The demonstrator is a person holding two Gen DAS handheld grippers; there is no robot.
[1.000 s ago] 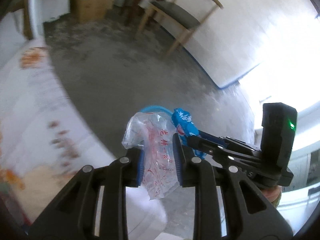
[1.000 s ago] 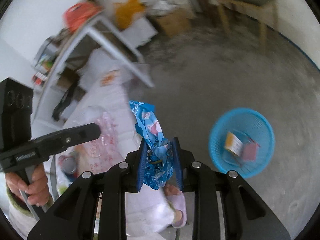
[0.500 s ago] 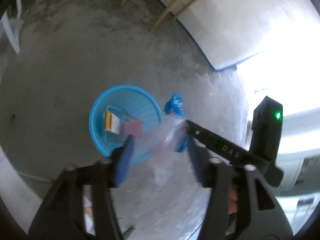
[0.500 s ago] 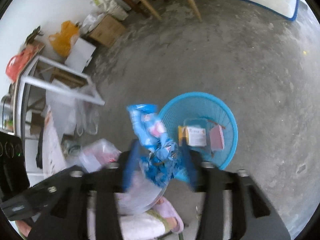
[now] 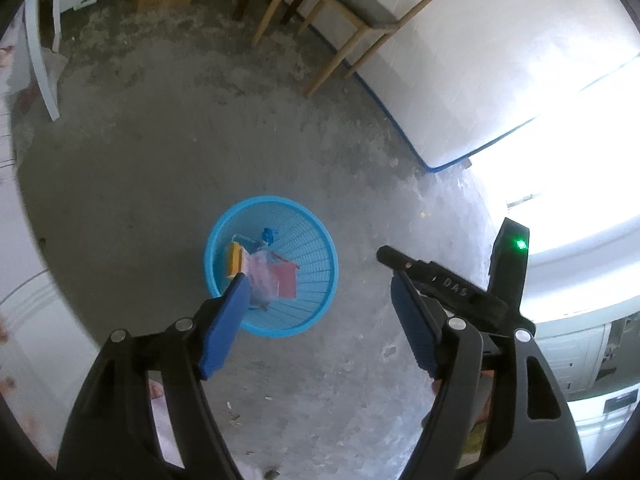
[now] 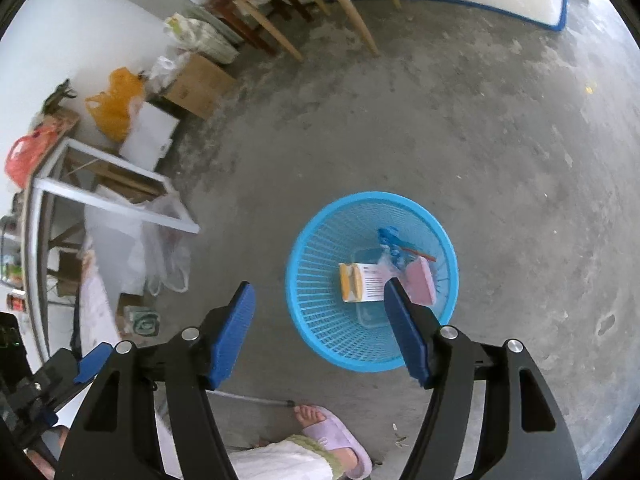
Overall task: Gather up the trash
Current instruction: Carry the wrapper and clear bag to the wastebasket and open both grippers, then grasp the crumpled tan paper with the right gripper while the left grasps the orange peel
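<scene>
A blue mesh basket stands on the concrete floor; it also shows in the right wrist view. Inside lie a white and orange box, a pink item, a blue wrapper and a clear plastic bag. My left gripper is open and empty, above the basket. My right gripper is open and empty, above the basket's near left side. The right gripper also shows in the left wrist view, to the basket's right.
A wooden chair stands by the white wall. Cardboard box, orange bag and a white-framed table are at the left. A foot in a purple slipper is near the basket.
Both grippers opened over the basket. The clear plastic bag left the left gripper and the blue wrapper left the right; both now lie in the basket.
</scene>
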